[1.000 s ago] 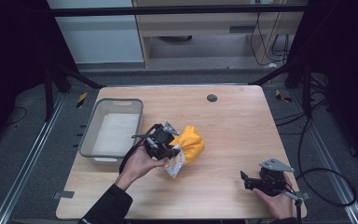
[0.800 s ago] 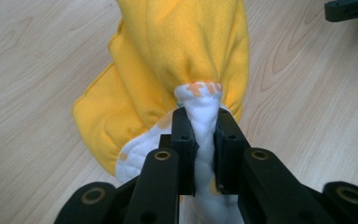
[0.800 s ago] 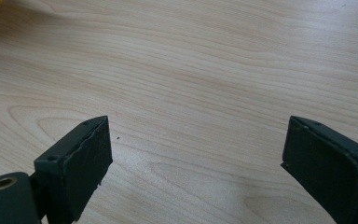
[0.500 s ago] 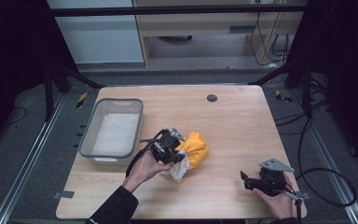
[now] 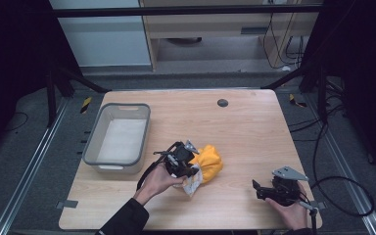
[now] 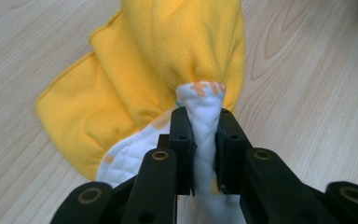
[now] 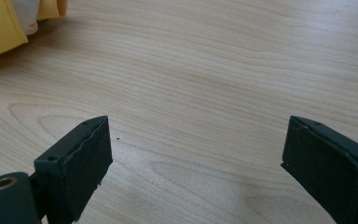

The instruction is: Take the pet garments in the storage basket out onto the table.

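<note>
So the left tool (image 6: pixel 200 135) is pinching a bunched fold of the soft yellow-and-white quilted cloth (image 5: pixel 208 161) near the bench's (image 5: pixel 254 127) front edge, probably to drag it, while the right tool (image 5: pixel 259 188) sits spread wide by the front right corner.

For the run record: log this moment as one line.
left gripper: shut on yellow cloth | right gripper: open, nothing between jaws | cloth: on table, right of grey bin
</note>
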